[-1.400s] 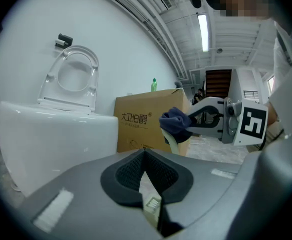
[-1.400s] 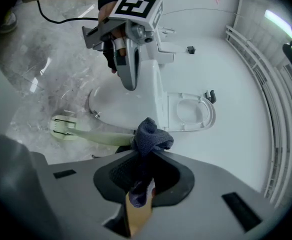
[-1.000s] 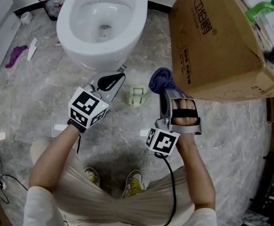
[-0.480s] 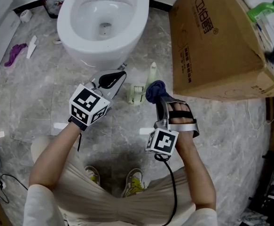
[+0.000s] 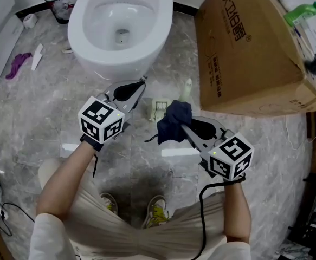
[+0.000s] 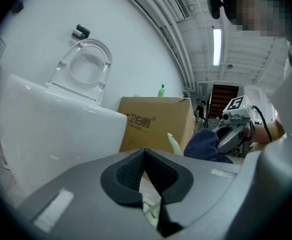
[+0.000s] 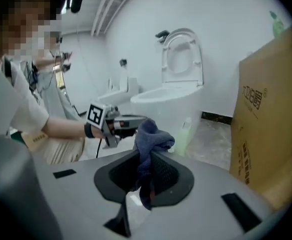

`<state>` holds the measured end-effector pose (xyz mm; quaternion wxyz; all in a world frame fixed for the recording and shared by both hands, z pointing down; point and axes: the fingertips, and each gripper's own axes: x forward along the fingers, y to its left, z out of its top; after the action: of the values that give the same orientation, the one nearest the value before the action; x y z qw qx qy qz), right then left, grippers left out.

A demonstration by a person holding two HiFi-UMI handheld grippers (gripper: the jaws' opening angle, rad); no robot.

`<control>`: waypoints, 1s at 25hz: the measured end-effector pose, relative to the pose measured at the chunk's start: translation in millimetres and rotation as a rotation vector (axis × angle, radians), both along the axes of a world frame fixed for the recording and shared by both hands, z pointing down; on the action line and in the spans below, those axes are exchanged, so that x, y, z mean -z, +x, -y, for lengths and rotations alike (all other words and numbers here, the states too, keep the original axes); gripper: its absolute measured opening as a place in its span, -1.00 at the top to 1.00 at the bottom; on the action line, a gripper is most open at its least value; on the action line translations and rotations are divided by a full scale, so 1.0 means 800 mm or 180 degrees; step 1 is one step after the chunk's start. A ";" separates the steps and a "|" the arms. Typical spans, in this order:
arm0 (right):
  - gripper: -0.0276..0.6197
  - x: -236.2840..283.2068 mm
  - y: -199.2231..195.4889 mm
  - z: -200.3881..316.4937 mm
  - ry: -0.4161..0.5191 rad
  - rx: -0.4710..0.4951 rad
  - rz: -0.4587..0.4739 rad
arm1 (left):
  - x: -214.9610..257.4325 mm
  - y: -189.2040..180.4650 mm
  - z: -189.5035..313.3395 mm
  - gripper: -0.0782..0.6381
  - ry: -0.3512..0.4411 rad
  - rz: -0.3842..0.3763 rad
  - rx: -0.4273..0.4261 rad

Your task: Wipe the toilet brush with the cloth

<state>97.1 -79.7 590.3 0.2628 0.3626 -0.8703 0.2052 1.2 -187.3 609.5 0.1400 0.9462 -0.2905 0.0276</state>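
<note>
Ahead at 12 o'clock, toilet brush just beside cloth. Right gripper clamped on cloth; left gripper clenched, empty. Wiping apparently yet to begin.

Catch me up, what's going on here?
A person stands facing a toilet with a gripper in each hand. The right gripper is shut on a dark blue cloth and holds it low, right beside the pale green brush on the floor. Whether cloth and brush touch is not clear. The left gripper is shut on nothing and hangs near the toilet's base, to the brush's left.
</note>
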 end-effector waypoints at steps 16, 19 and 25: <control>0.74 -0.009 0.023 0.049 0.0215 -0.0459 0.0395 | -0.011 0.012 -0.016 0.79 0.0087 0.0228 -0.0150; 0.74 -0.026 0.016 0.044 0.0098 -0.0408 0.0316 | -0.011 0.015 -0.017 0.79 0.0091 0.0235 -0.0165; 0.74 -0.074 0.001 0.033 -0.0404 -0.0465 0.0386 | -0.010 0.019 -0.016 0.79 0.0118 0.0256 -0.0190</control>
<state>97.5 -105.9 649.4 0.2164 0.3945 -0.8411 0.3001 16.1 -174.5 617.1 0.1097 0.9550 -0.2680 0.0643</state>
